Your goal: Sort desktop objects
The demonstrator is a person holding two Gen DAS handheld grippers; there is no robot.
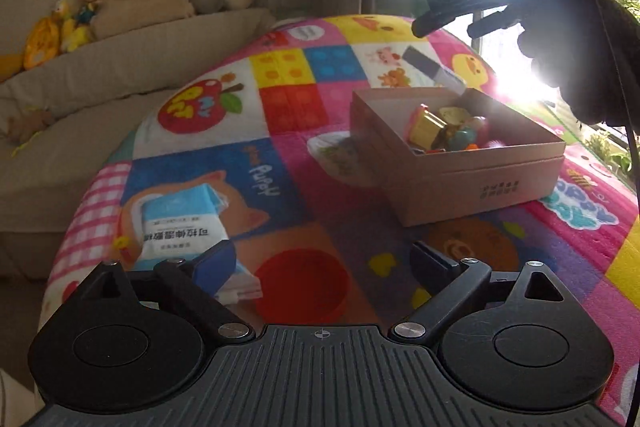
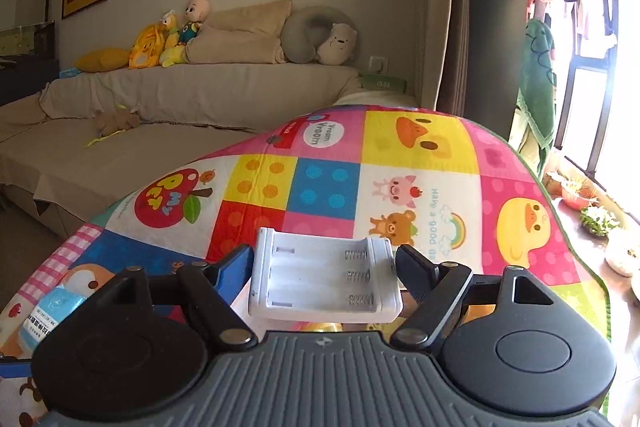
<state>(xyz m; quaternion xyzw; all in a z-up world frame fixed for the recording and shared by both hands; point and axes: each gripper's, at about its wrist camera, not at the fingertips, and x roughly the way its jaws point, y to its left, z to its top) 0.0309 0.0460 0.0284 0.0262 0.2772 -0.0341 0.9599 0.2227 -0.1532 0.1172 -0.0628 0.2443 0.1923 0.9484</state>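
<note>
A brown cardboard box (image 1: 476, 183) stands on the colourful mat and holds several small toys (image 1: 448, 133). A blue and white tissue pack (image 1: 180, 223) lies on the mat at the left, by my left gripper's left finger; it also shows in the right wrist view (image 2: 44, 311). My left gripper (image 1: 324, 263) is open and empty, low over the mat. My right gripper (image 2: 324, 267) is shut on a white battery holder (image 2: 324, 275) with spring contacts, held above the mat. The right gripper also shows in the left wrist view (image 1: 468, 21), high above the box.
A dark and white oblong object (image 1: 434, 69) lies just behind the box. A clear plastic wrapper (image 1: 340, 155) lies left of the box. A beige sofa (image 2: 160, 107) with plush toys (image 2: 176, 31) stands behind the mat. A bright window (image 2: 624, 67) is on the right.
</note>
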